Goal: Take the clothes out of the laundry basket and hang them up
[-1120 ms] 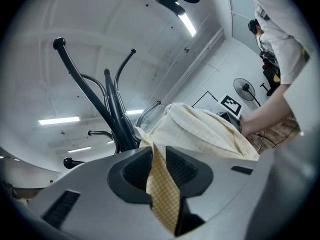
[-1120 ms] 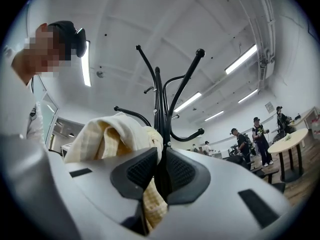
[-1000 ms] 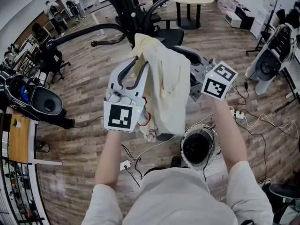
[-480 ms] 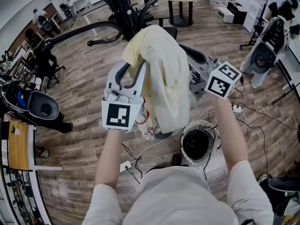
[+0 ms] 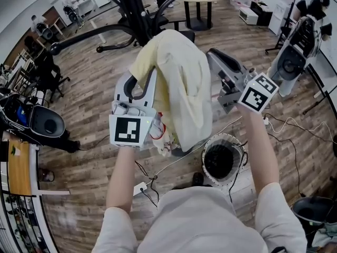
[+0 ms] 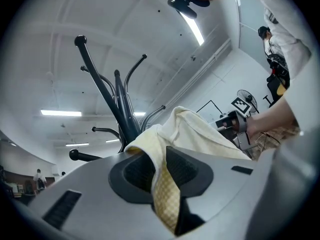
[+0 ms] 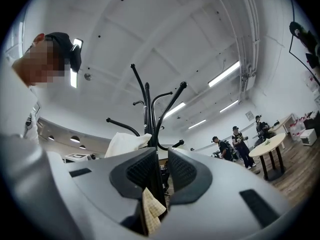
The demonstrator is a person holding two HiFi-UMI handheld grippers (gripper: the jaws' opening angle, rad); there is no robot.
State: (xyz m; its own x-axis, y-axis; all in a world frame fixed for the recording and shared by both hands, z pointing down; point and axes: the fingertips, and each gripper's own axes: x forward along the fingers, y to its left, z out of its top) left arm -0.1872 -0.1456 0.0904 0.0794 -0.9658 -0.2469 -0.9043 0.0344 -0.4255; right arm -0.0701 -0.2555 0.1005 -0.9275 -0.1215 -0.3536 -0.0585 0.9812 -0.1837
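The right tongs [image 7: 159, 171] have swung outward from the left tongs [image 6: 160, 169], spreading the pale yellow garment [image 5: 181, 83] between them. The left jaws have just been closing on its cloth, and the right pinch a corner. The coat rack [image 5: 134, 9] stands just beyond the tips, so hooking looks next.

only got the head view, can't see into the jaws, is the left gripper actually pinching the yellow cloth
observer: yes, the yellow cloth is pinched between the jaws of the left gripper, which have just been closing.
operator: and the right
observer: the right gripper has only a small corner of it, low between its jaws; the coat rack shows through the gap above.
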